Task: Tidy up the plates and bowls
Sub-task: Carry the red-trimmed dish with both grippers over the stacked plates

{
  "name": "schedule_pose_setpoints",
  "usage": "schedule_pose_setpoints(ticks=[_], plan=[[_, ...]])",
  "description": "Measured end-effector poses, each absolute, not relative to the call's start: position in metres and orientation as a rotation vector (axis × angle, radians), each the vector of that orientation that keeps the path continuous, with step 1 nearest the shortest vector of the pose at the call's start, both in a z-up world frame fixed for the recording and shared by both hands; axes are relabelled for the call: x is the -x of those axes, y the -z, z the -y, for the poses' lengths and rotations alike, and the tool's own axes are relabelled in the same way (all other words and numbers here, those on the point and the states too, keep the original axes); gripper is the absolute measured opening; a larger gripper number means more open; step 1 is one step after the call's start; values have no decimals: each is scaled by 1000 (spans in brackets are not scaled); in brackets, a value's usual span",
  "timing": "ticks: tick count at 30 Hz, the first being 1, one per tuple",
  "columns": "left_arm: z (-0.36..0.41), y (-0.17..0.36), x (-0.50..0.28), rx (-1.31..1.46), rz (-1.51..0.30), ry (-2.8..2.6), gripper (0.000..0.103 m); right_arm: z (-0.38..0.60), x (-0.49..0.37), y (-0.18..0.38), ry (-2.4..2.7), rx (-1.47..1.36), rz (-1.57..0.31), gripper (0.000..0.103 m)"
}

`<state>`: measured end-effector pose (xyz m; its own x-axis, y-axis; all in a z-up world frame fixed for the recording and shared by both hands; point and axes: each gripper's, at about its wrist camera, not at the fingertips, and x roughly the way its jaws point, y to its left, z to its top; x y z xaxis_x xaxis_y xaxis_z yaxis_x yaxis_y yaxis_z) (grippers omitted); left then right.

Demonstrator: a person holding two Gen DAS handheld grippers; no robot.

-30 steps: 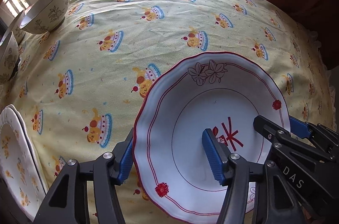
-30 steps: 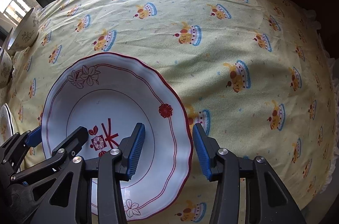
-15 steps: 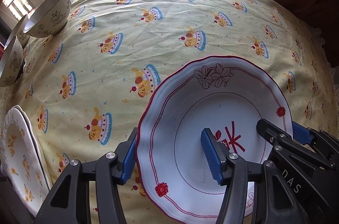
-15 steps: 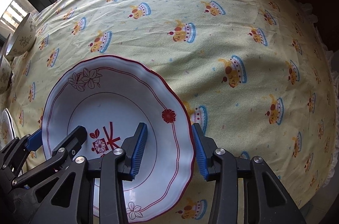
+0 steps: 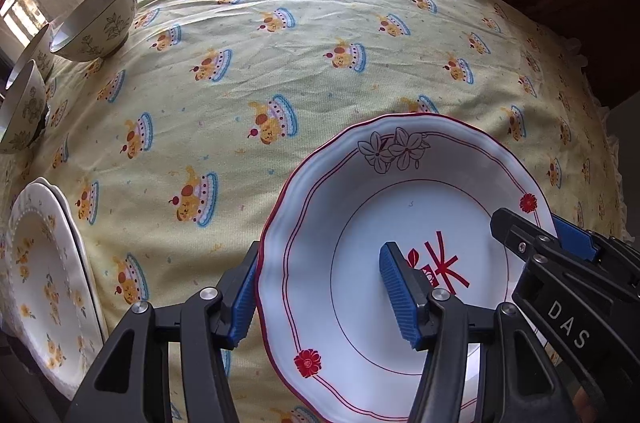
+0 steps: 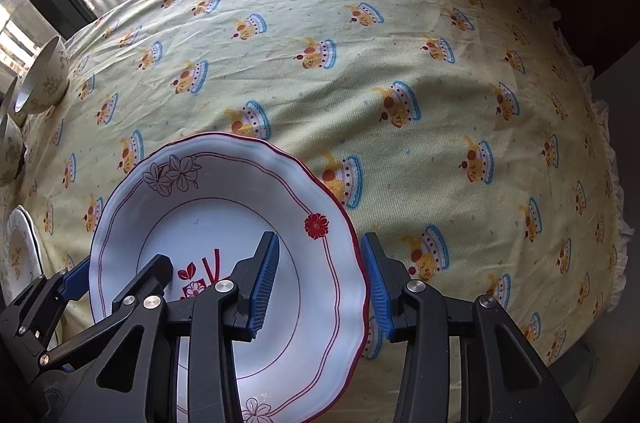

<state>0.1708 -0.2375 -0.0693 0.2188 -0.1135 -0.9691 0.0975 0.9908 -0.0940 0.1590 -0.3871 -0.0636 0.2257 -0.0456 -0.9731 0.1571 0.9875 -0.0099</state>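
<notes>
Clamping the red-rimmed plate (image 5: 420, 191) from both sides here; straddling its left rim with the left gripper (image 5: 320, 287) at roughly half spread, pressing the outer finger against the scalloped edge and resting the inner finger down in the well beside the red motif; doing the same on the opposite rim with the right gripper (image 6: 316, 275), a bit narrower, tucking one finger inside and hugging the outer edge with the other; pointing both steeply down; keeping the plate slung between the two pairs of fingers, seemingly just clear of the surface (image 5: 280, 63) in its yellow cartoon-print cloth, though not telling that for sure; seeing a stack of two floral plates (image 5: 44, 271) off to the left of the left fingers; also spotting three pale leaf-print bowls (image 5: 96, 23) far ahead and left of the fingers, well apart from the gripped plate.
</notes>
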Motion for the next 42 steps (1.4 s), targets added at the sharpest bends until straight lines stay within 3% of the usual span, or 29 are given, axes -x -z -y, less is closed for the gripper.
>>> schedule_pose_setpoints(ticks=[21, 42], plan=[[112, 35, -157, 66, -1268, 131, 59, 260, -149, 22, 120, -66, -1272, 47], [-29, 41, -125, 90, -1266, 72, 59, 115, -132, 29, 54, -38, -1270, 47]])
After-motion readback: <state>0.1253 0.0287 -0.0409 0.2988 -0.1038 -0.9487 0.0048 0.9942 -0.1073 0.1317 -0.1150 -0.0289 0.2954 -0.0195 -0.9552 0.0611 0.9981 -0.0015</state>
